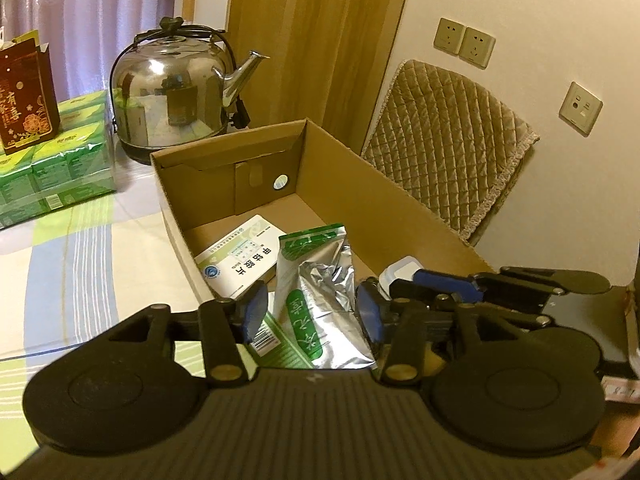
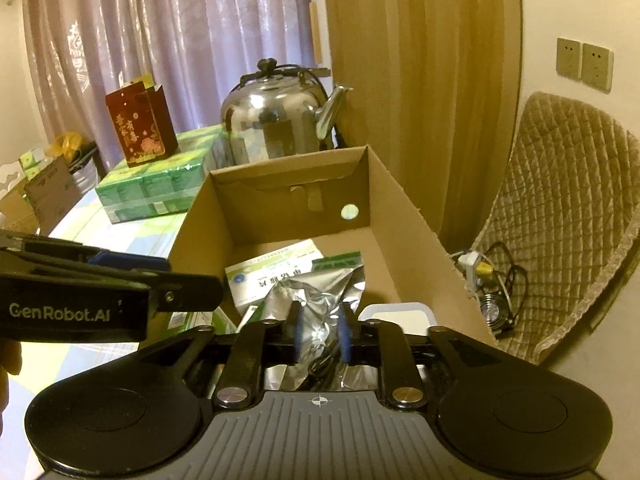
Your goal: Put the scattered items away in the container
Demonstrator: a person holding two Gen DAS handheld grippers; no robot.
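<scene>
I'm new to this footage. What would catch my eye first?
The open brown cardboard box at centre, holding a white medicine carton and a crinkled silver foil pouch. Behind it on the table stands a shiny steel kettle. The right gripper hangs low over the pouch.

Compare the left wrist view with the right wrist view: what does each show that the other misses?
Only the left wrist view shows the third wall socket and the right gripper from outside. Only the right wrist view shows the cables beside the chair and the left gripper from outside. Both show the cardboard box, foil pouch, white medicine box and kettle.
</scene>
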